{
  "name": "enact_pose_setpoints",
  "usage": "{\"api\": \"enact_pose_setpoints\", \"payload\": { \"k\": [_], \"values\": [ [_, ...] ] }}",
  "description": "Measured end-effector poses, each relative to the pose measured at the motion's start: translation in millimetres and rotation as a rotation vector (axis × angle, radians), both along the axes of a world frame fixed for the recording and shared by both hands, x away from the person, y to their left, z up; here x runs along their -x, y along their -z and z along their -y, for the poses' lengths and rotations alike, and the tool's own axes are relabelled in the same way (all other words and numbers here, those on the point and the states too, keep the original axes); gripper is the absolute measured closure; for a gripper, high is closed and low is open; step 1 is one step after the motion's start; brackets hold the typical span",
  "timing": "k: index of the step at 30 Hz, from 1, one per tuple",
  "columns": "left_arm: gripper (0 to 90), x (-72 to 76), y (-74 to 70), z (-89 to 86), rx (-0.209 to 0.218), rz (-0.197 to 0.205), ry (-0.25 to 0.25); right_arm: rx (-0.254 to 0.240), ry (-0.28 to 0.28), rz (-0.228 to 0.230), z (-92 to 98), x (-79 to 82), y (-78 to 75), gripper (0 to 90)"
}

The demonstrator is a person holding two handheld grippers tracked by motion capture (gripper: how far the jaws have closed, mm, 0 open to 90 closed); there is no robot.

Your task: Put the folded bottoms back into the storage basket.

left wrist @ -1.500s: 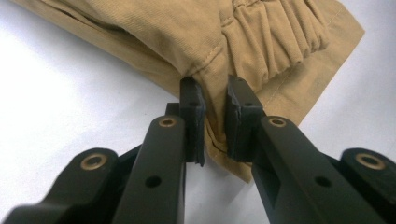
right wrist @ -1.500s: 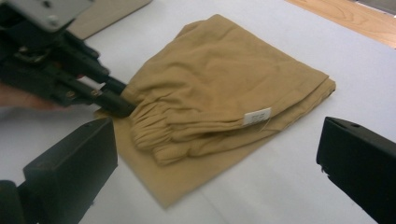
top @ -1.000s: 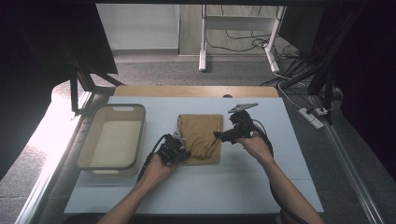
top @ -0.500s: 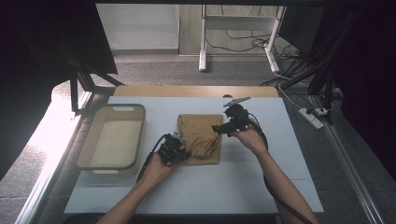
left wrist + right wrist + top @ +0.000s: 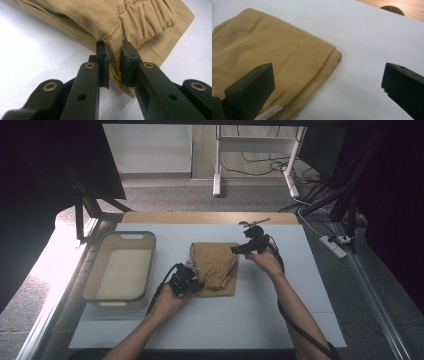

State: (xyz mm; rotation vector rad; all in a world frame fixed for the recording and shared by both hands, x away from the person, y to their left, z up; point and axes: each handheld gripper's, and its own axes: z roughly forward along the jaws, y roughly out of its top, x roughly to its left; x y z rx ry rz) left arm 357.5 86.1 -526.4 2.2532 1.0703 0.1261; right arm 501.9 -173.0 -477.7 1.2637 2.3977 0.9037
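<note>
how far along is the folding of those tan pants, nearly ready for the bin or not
Done: the tan pants lie folded into a compact stack on the white table. In hand: the left gripper is shut on the near corner by the elastic waistband, while the right gripper, jaws wide open, hovers at the far right corner. Left: probably gripping that corner and lifting the stack into the beige bin, which holds nothing.

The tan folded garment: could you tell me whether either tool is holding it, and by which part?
The left tool pinches the tan garment at its near-left edge, beside the gathered waistband. The right tool is open, holding nothing.
</note>
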Motion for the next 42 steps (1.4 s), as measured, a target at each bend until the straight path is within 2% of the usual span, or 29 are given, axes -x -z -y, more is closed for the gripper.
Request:
{"api": "enact_pose_setpoints", "payload": {
  "k": [7, 14, 17, 21, 24, 27, 31, 35, 39, 42],
  "values": [
    [78.1, -0.1, 0.0, -0.1, 0.0, 0.0, 0.001, 0.032, 0.024, 0.0, -3.9, -15.4, 6.0, 0.0],
    [78.0, -0.4, 0.1, -0.3, 0.002, -0.001, 0.002, 0.087, 0.037, 0.003, -13.2, -28.3, 23.5, 0.0],
    [78.0, -0.5, 0.1, -0.4, 0.0, -0.001, 0.004, 0.099, 0.063, -0.009, -15.4, -32.7, 28.4, 0.0],
    [78.0, -0.3, 0.0, -0.3, 0.0, 0.0, 0.002, 0.126, 0.072, 0.002, -17.3, -36.4, 33.9, 0.0],
    [78.0, -0.2, 0.1, -0.2, 0.0, 0.0, 0.002, 0.13, 0.064, -0.017, -16.9, -37.7, 39.4, 2.5],
    [78.0, -0.1, 0.1, -0.2, -0.001, 0.001, 0.001, 0.086, 0.051, -0.047, -15.3, -38.2, 42.0, 7.1],
    [78.0, 0.0, 0.1, -0.2, 0.0, 0.001, 0.001, 0.083, 0.05, -0.047, -16.3, -37.0, 42.4, 8.8],
    [78.0, 0.2, 0.2, -0.2, 0.0, 0.001, -0.001, 0.072, 0.01, -0.046, -14.2, -34.8, 40.1, 20.5],
    [78.0, 0.1, 0.0, 0.1, 0.0, -0.001, -0.004, 0.046, -0.051, -0.066, -14.7, -30.6, 35.4, 48.0],
    [78.0, 0.6, 0.2, 0.1, 0.002, -0.001, -0.009, 0.016, -0.093, -0.098, -17.3, -29.1, 33.7, 68.8]
  ]
}}
